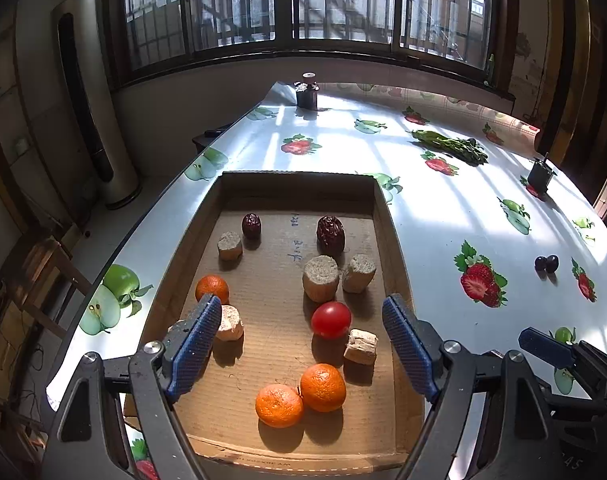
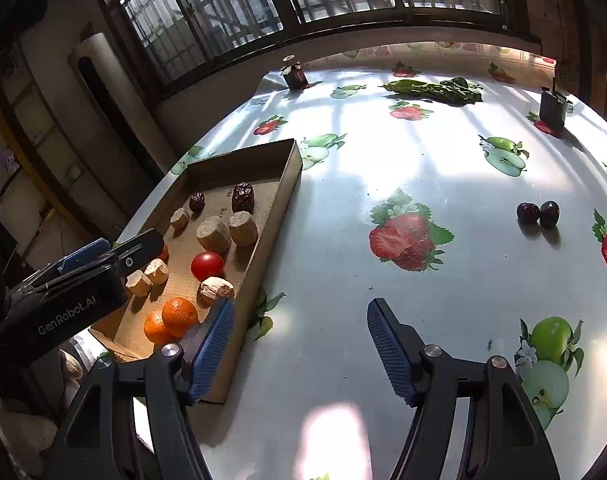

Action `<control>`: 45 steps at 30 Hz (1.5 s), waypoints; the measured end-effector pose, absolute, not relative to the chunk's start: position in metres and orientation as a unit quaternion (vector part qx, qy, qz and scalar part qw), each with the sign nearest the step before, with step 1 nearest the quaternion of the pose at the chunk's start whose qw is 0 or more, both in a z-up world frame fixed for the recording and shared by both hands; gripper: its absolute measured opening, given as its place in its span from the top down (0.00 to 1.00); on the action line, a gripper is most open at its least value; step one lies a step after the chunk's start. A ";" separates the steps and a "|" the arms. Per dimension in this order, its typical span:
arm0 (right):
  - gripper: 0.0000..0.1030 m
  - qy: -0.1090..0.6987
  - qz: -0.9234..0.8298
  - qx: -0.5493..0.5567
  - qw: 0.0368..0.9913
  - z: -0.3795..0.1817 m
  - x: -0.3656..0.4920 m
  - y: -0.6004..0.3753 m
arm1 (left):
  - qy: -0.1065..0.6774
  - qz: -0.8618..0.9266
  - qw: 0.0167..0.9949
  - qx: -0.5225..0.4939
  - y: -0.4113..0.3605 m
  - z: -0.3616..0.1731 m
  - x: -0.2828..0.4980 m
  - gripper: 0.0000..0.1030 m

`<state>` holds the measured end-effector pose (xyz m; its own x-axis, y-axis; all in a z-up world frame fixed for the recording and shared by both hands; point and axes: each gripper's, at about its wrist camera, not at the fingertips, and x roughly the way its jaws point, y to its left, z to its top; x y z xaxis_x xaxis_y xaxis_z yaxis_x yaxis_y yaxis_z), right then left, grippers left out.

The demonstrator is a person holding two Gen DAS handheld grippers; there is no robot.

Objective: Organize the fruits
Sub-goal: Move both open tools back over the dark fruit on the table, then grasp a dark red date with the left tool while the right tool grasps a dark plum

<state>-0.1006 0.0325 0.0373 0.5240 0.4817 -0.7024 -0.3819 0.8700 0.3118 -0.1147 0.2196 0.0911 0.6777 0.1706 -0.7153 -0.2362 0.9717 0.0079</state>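
Observation:
A shallow cardboard tray [image 1: 391, 240] [image 2: 263, 240] lies on the table. It holds three oranges [image 1: 322, 387], a red tomato [image 1: 331, 319] [image 2: 207, 265], two dark red dates [image 1: 330, 234] and several beige chunks [image 1: 320, 278]. My left gripper [image 1: 301, 346] is open and empty, hovering over the tray's near half. My right gripper [image 2: 299, 350] is open and empty above bare tablecloth, just right of the tray. A red date [image 2: 528, 213] and a dark plum [image 2: 549, 213] lie side by side on the cloth, far right; they also show in the left wrist view [image 1: 546, 263].
The table has a fruit-print cloth [image 2: 383, 168]. Green leafy vegetables [image 2: 435, 90] lie at the back. A dark jar [image 2: 295, 76] stands at the back left, a dark box [image 2: 552, 108] at the back right. The table's left edge runs beside the tray.

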 end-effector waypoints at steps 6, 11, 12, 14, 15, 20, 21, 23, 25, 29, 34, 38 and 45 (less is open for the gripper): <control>0.28 0.424 0.248 0.060 0.869 0.036 -0.101 0.031 | 0.386 0.101 0.916 -0.044 0.217 0.093 -0.116 0.20; 0.28 0.421 0.232 0.064 0.874 0.042 -0.097 0.012 | 0.377 0.073 0.922 -0.053 0.209 0.098 -0.118 0.20; 0.28 0.420 0.224 0.064 0.877 0.044 -0.094 0.003 | 0.375 0.066 0.923 -0.057 0.208 0.099 -0.119 0.20; 0.27 0.418 0.200 0.069 0.883 0.048 -0.088 -0.024 | 0.375 0.058 0.923 -0.060 0.205 0.099 -0.118 0.20; 0.26 0.419 0.187 0.074 0.885 0.049 -0.084 -0.039 | 0.376 0.053 0.923 -0.061 0.203 0.099 -0.117 0.20; 0.25 0.431 0.088 0.103 0.892 0.051 -0.054 -0.129 | 0.382 0.032 0.921 -0.066 0.192 0.094 -0.111 0.20; 0.25 0.430 0.074 0.103 0.894 0.052 -0.047 -0.142 | 0.384 0.026 0.920 -0.068 0.189 0.093 -0.110 0.20; 0.25 0.428 0.055 0.097 0.897 0.053 -0.033 -0.157 | 0.391 0.013 0.918 -0.072 0.182 0.089 -0.106 0.20; 0.32 0.425 0.065 0.103 0.897 0.052 -0.017 -0.162 | 0.400 0.000 0.914 -0.073 0.174 0.086 -0.103 0.20; 0.52 0.431 0.063 0.118 0.893 0.038 0.020 -0.160 | 0.410 -0.007 0.910 -0.058 0.157 0.082 -0.099 0.20; 0.53 0.449 0.078 0.136 0.880 0.013 0.045 -0.151 | 0.416 -0.014 0.908 -0.042 0.140 0.079 -0.090 0.20; 0.61 0.452 0.094 0.143 0.875 -0.002 0.049 -0.148 | 0.425 -0.034 0.904 -0.037 0.123 0.078 -0.077 0.20; 0.77 0.446 0.082 0.163 0.876 0.005 0.038 -0.171 | 0.422 -0.088 0.902 -0.013 0.068 0.076 -0.044 0.20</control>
